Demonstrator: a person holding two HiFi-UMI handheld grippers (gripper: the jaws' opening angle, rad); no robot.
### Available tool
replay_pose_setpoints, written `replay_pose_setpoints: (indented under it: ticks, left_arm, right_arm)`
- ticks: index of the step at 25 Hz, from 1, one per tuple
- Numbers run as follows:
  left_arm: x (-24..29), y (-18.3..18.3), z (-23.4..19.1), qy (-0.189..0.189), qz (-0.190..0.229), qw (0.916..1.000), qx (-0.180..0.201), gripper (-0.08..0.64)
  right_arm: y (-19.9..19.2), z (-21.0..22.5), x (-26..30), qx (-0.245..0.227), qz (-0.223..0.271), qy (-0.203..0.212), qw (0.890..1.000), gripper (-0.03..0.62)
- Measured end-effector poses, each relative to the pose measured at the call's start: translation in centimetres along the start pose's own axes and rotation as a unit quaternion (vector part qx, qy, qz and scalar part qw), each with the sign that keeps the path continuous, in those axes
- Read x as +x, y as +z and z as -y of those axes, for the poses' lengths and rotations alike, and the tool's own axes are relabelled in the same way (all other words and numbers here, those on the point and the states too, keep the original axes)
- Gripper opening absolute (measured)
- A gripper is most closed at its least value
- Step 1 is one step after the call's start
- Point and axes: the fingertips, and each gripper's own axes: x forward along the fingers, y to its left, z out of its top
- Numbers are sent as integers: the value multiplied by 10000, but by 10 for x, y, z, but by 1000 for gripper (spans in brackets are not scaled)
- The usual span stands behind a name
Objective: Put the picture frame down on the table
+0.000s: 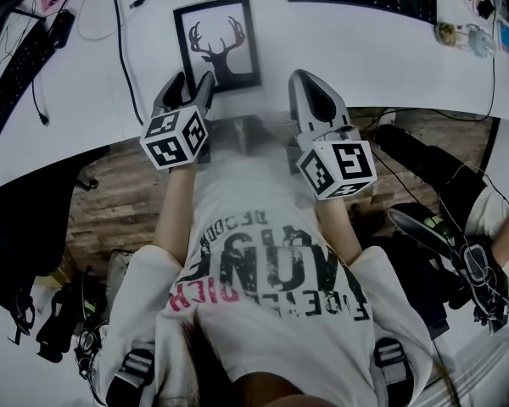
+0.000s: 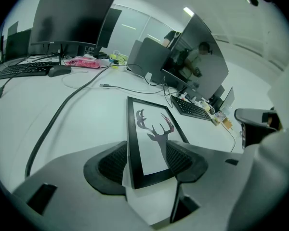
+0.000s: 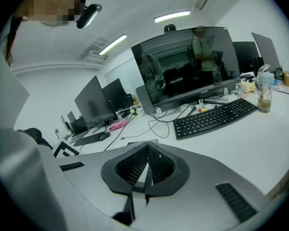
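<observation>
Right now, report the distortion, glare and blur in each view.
Head view: the white table's edge bows from lens curvature, and a hazy smear sits just below the black-framed deer picture, itself sharp. Left gripper view: dark round vignette; that picture is crisp between the left gripper's jaws. Right gripper view: the large dark monitor screen mirrors the room; the ceiling light strips flare white.

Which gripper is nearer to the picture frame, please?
Left. The left gripper is at the picture frame's near edge; the right gripper is off to its right, apart.
</observation>
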Motion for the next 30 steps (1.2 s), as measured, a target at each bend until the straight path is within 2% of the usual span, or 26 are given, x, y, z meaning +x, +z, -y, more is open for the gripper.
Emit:
replay_pose_setpoints:
  ticks: [14, 26, 30]
  left_arm:
    - [-6, 9, 4, -62, 59, 9999, 101, 231]
    - [-9, 18, 9, -70, 209, 9993, 296, 56]
    - [-9, 20, 10, -77, 222, 9993, 300, 17]
  right_arm:
    - [3, 3, -7, 46, 67, -126, 9999, 0]
    - [1, 6, -14, 110, 99, -286, 9995, 0]
    - [2, 6, -16, 131, 130, -329, 9993, 0]
